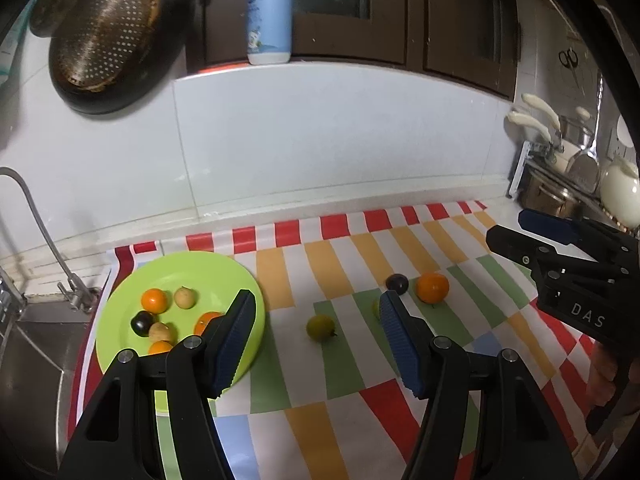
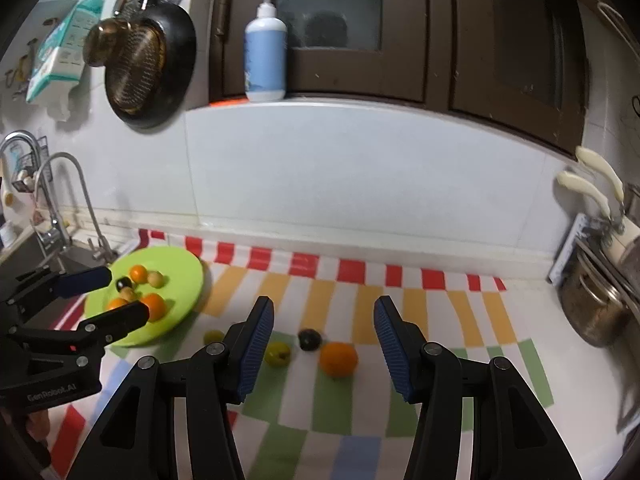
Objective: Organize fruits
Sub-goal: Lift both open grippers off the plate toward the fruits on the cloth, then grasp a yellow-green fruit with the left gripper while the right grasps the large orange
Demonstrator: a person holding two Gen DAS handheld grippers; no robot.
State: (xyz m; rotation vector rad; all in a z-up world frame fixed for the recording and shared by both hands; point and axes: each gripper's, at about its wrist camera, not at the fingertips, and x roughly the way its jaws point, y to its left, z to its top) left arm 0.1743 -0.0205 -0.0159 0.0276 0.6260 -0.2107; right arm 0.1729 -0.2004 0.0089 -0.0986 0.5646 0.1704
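A lime-green plate (image 1: 192,268) (image 2: 176,264) sits at the left of the striped cloth and holds several fruits: oranges, a dark plum and pale tan ones. Loose on the cloth lie a green fruit (image 1: 321,328) (image 2: 214,337), a second green fruit (image 2: 279,354), a dark plum (image 1: 397,283) (image 2: 310,339) and an orange (image 1: 432,288) (image 2: 338,359). My left gripper (image 1: 316,296) (image 2: 126,294) hovers open beside the plate, nothing between its fingers. My right gripper (image 2: 323,304) (image 1: 508,226) stands open above the loose plum and orange, holding nothing.
A steel sink with a curved faucet (image 2: 60,200) lies left of the plate. Steel pots (image 2: 592,304) crowd the right end of the counter. A soap bottle (image 1: 270,20) stands on the ledge above the white backsplash. A pan with a colander (image 1: 104,36) hangs at upper left.
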